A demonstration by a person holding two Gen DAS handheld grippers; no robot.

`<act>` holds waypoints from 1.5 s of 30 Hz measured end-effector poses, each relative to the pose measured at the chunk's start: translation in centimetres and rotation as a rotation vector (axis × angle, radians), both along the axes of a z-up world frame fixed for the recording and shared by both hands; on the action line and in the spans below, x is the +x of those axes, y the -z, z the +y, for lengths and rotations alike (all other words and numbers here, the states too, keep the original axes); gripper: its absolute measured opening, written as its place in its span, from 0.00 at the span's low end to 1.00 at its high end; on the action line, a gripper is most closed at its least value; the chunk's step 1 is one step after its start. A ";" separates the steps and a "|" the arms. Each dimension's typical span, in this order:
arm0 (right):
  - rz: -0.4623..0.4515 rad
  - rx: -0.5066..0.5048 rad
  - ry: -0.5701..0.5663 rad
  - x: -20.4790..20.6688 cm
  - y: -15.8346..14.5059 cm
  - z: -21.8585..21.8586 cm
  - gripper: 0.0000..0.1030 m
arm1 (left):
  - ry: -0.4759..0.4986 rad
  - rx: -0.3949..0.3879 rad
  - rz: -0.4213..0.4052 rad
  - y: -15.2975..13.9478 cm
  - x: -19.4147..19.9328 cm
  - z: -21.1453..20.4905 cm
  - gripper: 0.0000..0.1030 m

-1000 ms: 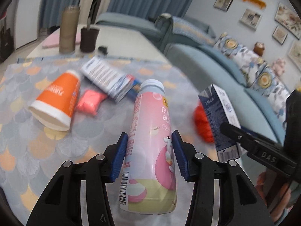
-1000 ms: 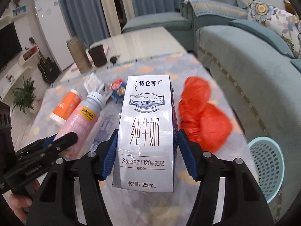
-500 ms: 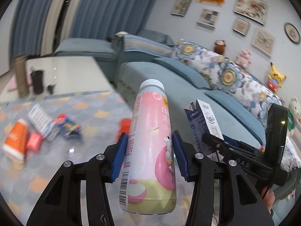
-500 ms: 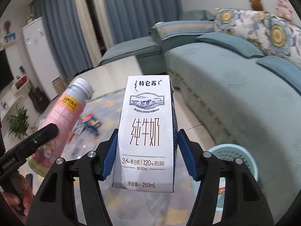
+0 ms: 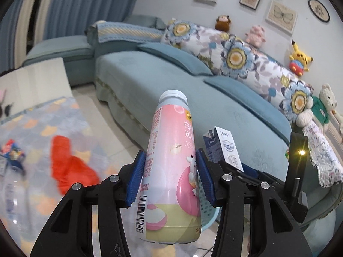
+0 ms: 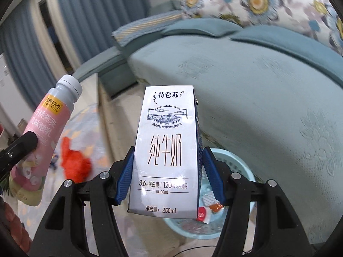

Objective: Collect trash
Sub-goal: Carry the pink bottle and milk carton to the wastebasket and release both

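Over the gap between the table edge and the sofa (image 5: 193, 90), both grippers hang in the air, each with its load. The left gripper (image 5: 170, 175) has its blue pads pinched on the sides of a pink yogurt bottle (image 5: 171, 160), which stands nearly upright with its white cap toward 12 o'clock. The right gripper (image 6: 168, 175) has its jaws pressed onto the two narrow sides of a white milk carton (image 6: 166, 150), also upright. From the left wrist, the carton (image 5: 225, 147) shows at 3 o'clock of the bottle, just beside it, and the table's patterned cloth (image 5: 42, 128) runs off to 9 o'clock with a crumpled red bag (image 5: 68, 162) and a clear plastic bottle (image 5: 12, 192) lying on it, short of the table edge. Only a sliver of the light blue basket (image 5: 209, 212) peeks from behind the bottle there. The right wrist shows far more of it: the basket (image 6: 235, 165) sits on the floor below and behind the carton, close against the sofa front (image 6: 268, 111), with small wrappers (image 6: 205, 209) in it. In that view the pink bottle (image 6: 47, 132) leans in at 9 o'clock, with open floor between table and sofa.
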State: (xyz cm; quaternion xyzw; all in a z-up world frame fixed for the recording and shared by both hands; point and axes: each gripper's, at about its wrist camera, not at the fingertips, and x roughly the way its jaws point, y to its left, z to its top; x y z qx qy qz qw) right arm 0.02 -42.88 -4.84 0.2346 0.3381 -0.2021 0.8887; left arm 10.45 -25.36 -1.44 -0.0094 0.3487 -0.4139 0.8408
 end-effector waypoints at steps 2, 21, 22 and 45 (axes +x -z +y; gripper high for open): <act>0.026 0.023 0.018 -0.1 1.3 -1.1 0.57 | 0.013 0.007 0.028 1.1 0.3 -1.5 0.45; 0.204 0.177 0.115 0.6 8.0 -6.3 0.59 | 0.083 0.050 0.201 8.5 1.8 -6.7 0.53; 0.202 0.177 0.115 0.5 8.0 -6.3 0.59 | 0.083 0.047 0.200 8.4 1.7 -6.6 0.53; -0.094 0.010 -0.065 0.4 0.7 1.0 0.59 | -0.032 -0.097 0.044 1.0 0.5 4.2 0.70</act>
